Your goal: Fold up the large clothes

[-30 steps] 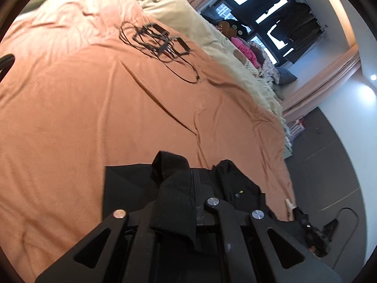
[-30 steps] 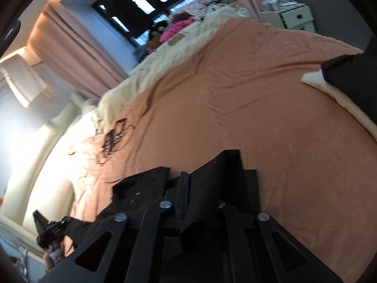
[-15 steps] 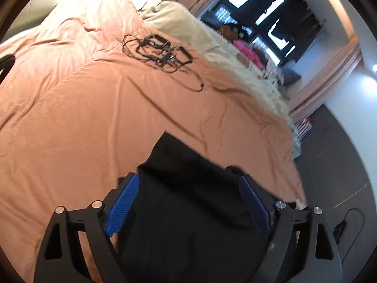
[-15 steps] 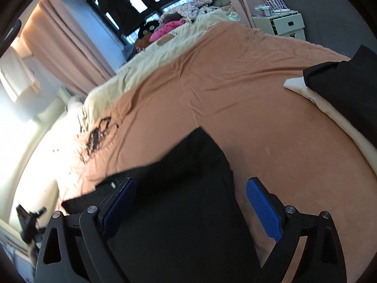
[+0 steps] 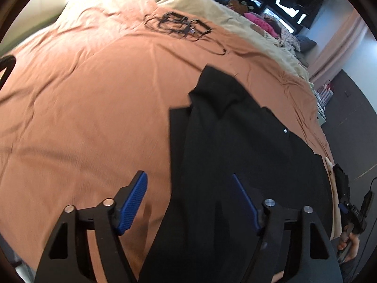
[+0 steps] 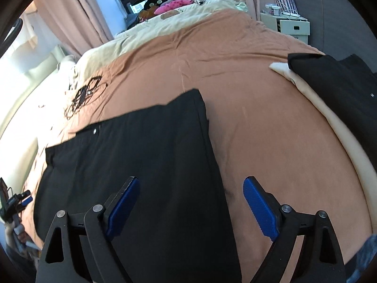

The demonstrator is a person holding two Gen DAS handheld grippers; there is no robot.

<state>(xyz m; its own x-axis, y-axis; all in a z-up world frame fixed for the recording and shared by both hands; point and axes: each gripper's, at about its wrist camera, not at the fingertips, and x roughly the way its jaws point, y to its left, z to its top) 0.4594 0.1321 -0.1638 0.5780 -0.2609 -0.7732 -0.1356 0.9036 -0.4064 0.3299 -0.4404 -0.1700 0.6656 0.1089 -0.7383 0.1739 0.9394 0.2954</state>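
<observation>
The black garment (image 5: 235, 141) lies flat on the bed (image 5: 82, 106). Left tongs (image 5: 190, 200) and right tongs (image 6: 190, 202) hover at its six-o'clock edge, jaws wide but closing, gripping nothing. Cables (image 5: 179, 24) lie at twelve o'clock.

Left gripper (image 5: 189, 202) angled steeply downward, blue-padded fingers (image 5: 132, 204) spread wide and closing, pads pressing on nothing; dark cloth lying below the gap, under the finger on the view's right side only. Right gripper (image 6: 192, 208) tilted down at a similar slant, fingers (image 6: 259, 208) spread wider and likewise closing, pads clear of any grip; dark cloth beneath the finger on the view's left side. Seen small at the right edge of the left wrist view: right hand (image 5: 348, 240) wrapped around its handle. Seen small at the left edge of the right wrist view: left hand (image 6: 17, 230) on its handle, blurred.
</observation>
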